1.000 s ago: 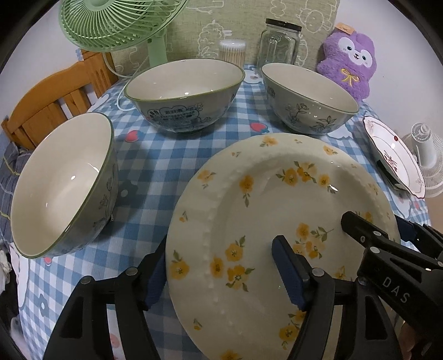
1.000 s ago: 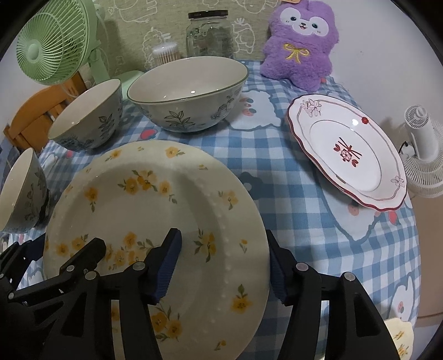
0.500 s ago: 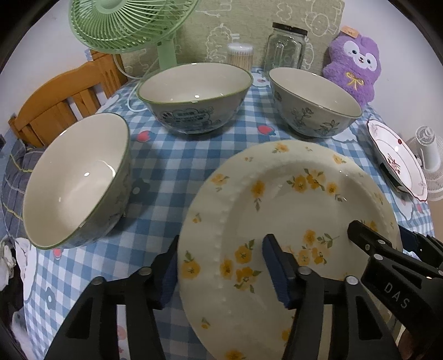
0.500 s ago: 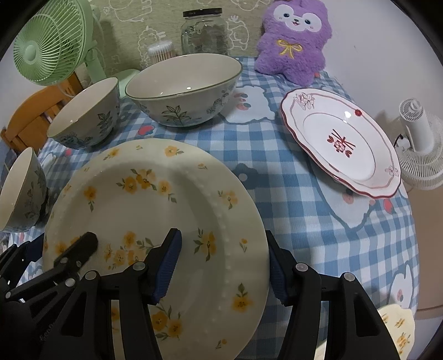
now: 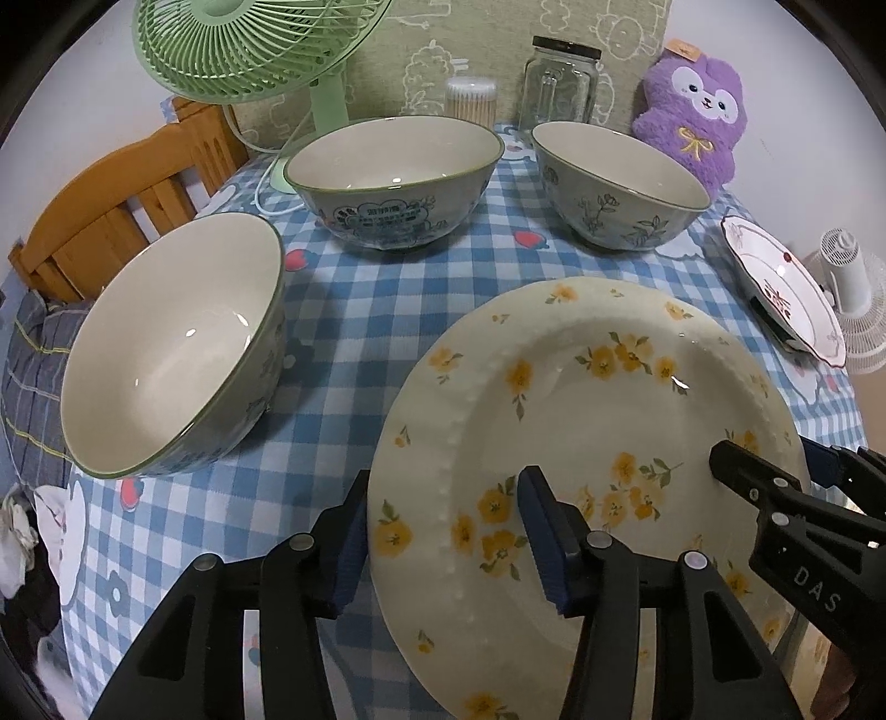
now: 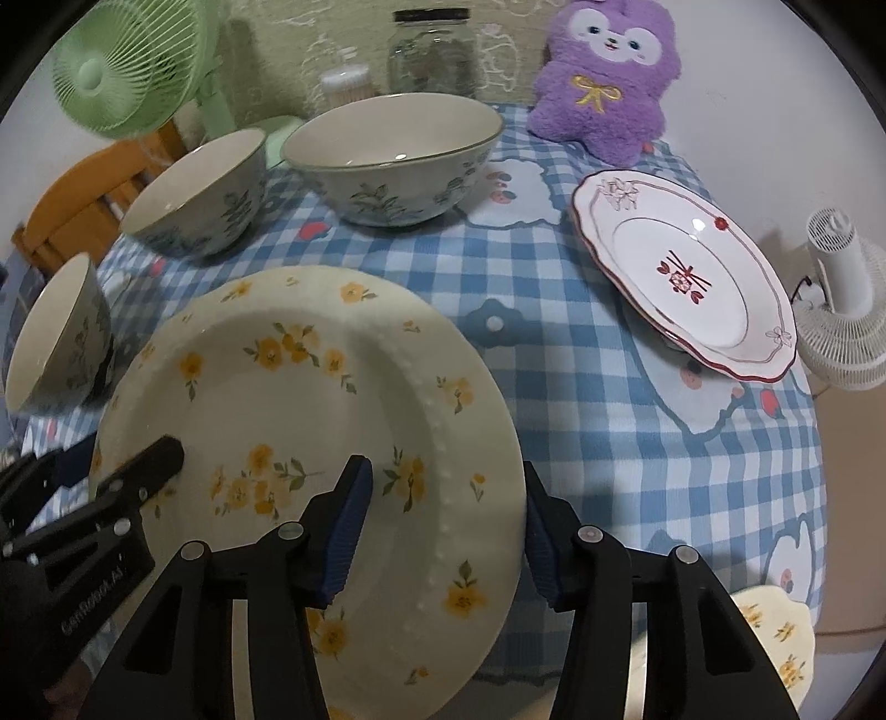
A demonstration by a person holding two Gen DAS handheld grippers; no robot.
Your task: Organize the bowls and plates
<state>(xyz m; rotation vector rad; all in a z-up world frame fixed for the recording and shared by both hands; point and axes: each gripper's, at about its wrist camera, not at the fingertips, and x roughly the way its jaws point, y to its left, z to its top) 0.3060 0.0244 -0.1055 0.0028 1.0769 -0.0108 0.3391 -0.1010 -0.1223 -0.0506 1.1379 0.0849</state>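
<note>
A cream plate with yellow flowers [image 5: 598, 399] is held between both grippers above the checked tablecloth. My left gripper [image 5: 443, 520] is shut on its left rim, and my right gripper [image 6: 443, 515] is shut on its right rim [image 6: 470, 443]. Three blue-patterned bowls stand on the table: one near left [image 5: 171, 343], one far middle [image 5: 393, 177], one far right [image 5: 620, 183]. A white plate with red trim [image 6: 686, 271] lies at the right, tilted on something dark.
A green fan [image 5: 255, 50], a glass jar [image 5: 559, 83], a toothpick box [image 5: 470, 97] and a purple plush [image 5: 692, 122] line the far edge. A wooden chair [image 5: 111, 205] stands left. A small white fan [image 6: 841, 310] stands right. Another yellow-flowered dish [image 6: 775, 637] shows low right.
Both grippers have drawn back with the yellow-flowered plate; the bowls and far objects look further off. The grip on both rims is unchanged.
</note>
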